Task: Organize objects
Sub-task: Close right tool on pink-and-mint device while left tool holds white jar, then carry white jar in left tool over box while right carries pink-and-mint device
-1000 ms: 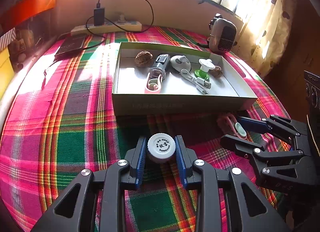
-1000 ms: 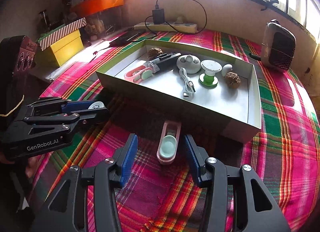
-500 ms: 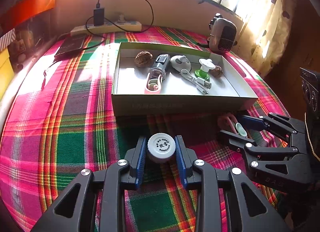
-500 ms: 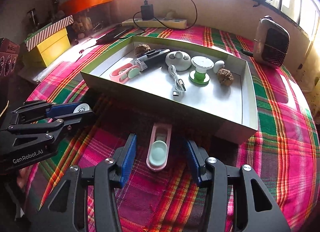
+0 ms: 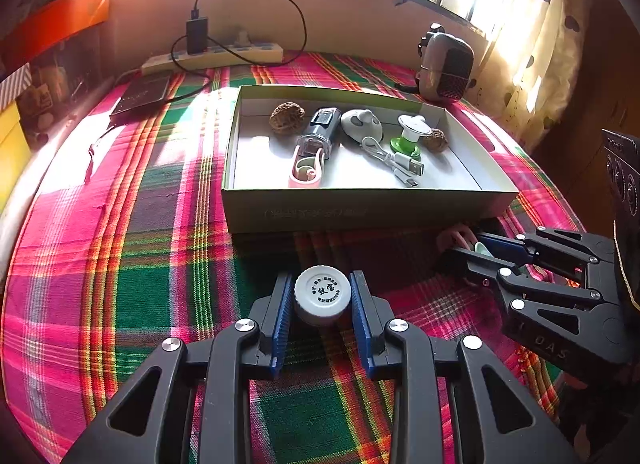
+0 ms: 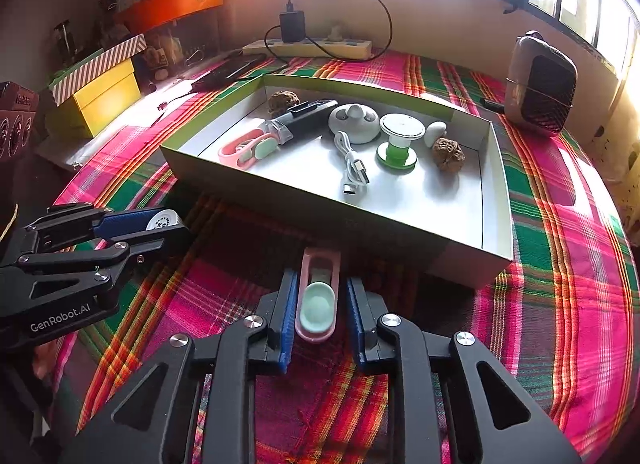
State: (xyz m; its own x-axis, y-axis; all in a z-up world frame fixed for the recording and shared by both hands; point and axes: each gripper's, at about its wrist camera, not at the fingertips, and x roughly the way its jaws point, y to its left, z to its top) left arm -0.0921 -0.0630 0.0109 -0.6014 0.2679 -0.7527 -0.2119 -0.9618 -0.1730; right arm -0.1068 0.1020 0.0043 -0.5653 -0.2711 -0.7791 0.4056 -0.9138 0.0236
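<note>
A small white bottle with a printed cap [image 5: 322, 290] stands on the plaid cloth. My left gripper [image 5: 321, 276] has its jaws closing on it, both blue pads against the cap's sides. The right wrist view shows this left gripper [image 6: 168, 224] at the left, with the cap [image 6: 160, 220] between its fingers. A pink clip with a mint pad [image 6: 318, 304] lies just in front of the open white box [image 6: 360, 232]. My right gripper [image 6: 320, 278] has its jaws closing around the clip, pads at its sides. In the left wrist view the right gripper [image 5: 466, 244] sits at the right.
The box [image 5: 360, 208] holds two walnuts, a second pink clip, a dark device, a white cable and a green-and-white spool. Behind it lie a power strip [image 6: 308, 49] and a small heater [image 6: 540, 84]. A yellow box [image 6: 100, 100] stands at the left.
The right gripper's jaws went from wide apart to tight around the pink clip. The left gripper stayed on the white bottle.
</note>
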